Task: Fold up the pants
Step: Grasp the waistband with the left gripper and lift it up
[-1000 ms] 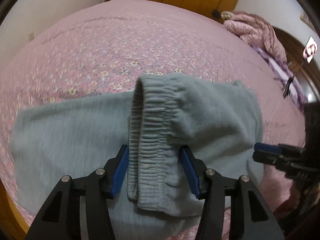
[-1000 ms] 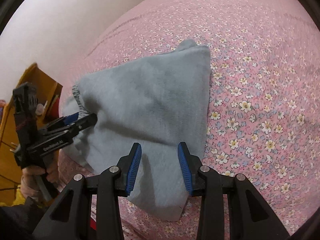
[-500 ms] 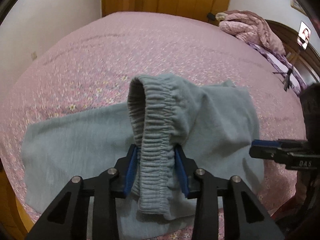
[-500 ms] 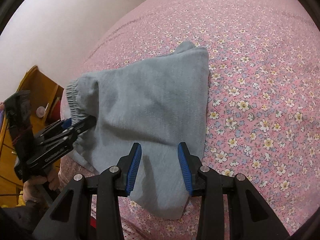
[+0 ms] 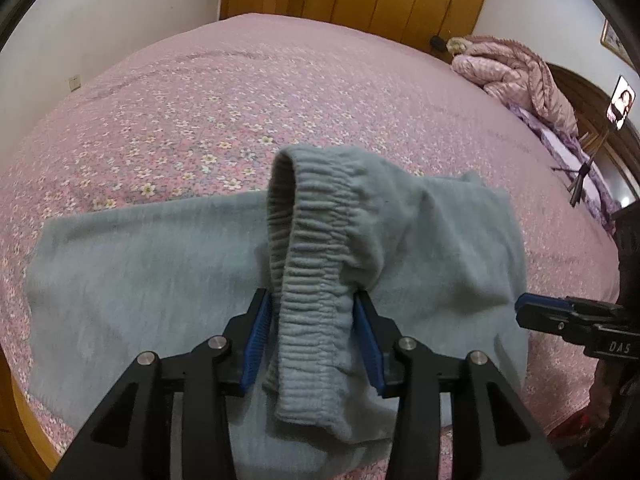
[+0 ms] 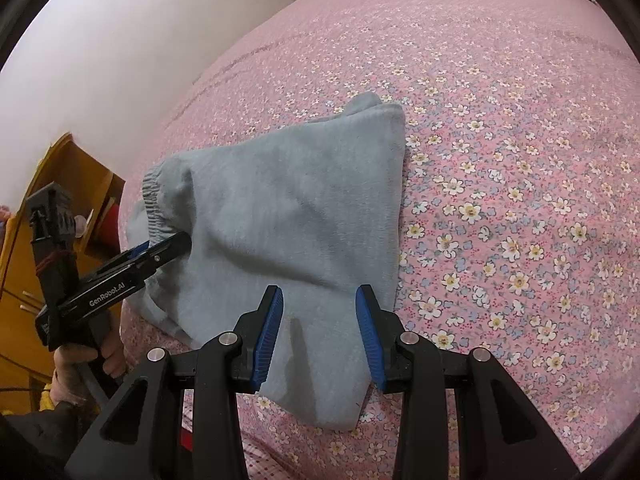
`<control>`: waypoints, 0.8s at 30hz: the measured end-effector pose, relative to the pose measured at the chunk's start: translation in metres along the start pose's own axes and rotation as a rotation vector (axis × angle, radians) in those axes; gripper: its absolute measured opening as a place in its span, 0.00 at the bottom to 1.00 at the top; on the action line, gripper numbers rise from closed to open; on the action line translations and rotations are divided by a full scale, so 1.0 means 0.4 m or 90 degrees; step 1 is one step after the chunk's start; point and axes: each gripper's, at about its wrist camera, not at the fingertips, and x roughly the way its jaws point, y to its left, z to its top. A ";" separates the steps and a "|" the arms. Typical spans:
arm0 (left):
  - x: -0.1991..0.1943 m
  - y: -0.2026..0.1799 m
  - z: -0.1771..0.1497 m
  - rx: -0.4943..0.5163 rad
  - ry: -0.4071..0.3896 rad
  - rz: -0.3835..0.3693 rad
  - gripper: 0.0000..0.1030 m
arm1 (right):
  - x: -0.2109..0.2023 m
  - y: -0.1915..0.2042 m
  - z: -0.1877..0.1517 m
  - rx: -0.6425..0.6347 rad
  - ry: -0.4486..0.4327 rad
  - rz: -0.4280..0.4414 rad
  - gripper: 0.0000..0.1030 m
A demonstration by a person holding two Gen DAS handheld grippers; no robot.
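**Lifting the waistband to fold the pants over**

We have a big bed [image 5: 360, 92] with a pink flowery cover stretching far ahead of both grippers. The grey pants [image 5: 132, 280] lie on its near edge. One part spreads flat to the left of our left gripper [image 5: 316, 320]. The top part is bunched up in front of it.

Our left gripper is clenched on the stretchy waistband [image 5: 316, 248], which stands up like a loop between its blue pads. Our right gripper [image 6: 320, 320] sits over a corner of the pants with its blue pads spread apart. The cloth lies between and under them, but we think it is not pinched. It is hard to be sure from here.

To do this step well, we should keep a tight squeeze on the waistband. We should lift it slowly and carry it straight over the flat part. The right gripper should grab its corner first, so both sides move together and the edges line up.
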 end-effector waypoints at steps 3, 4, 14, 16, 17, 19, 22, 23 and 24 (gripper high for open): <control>0.002 0.021 -0.001 -0.028 0.002 -0.008 0.54 | -0.001 -0.006 -0.001 0.001 0.000 0.003 0.38; 0.004 0.026 -0.001 -0.033 0.004 -0.013 0.54 | 0.001 -0.004 -0.003 0.002 -0.001 0.003 0.38; 0.003 -0.016 -0.002 0.026 0.000 -0.020 0.30 | -0.028 -0.003 -0.008 0.009 -0.024 -0.005 0.38; -0.015 -0.022 -0.001 0.029 -0.010 -0.030 0.29 | -0.046 -0.002 -0.008 0.007 -0.035 -0.008 0.38; -0.029 -0.024 0.002 0.028 -0.017 -0.038 0.29 | -0.054 -0.001 -0.007 0.007 -0.040 -0.008 0.38; -0.060 -0.026 0.009 0.026 -0.030 -0.052 0.29 | -0.072 0.001 -0.008 0.005 -0.050 -0.012 0.38; -0.120 -0.024 0.026 0.019 -0.056 -0.082 0.29 | -0.091 0.005 -0.009 0.003 -0.060 -0.014 0.38; -0.141 -0.024 0.033 0.014 -0.064 -0.091 0.29 | -0.097 0.007 -0.010 0.002 -0.063 -0.014 0.38; -0.156 -0.023 0.041 0.010 -0.069 -0.096 0.29 | -0.102 0.010 -0.010 0.000 -0.065 -0.015 0.38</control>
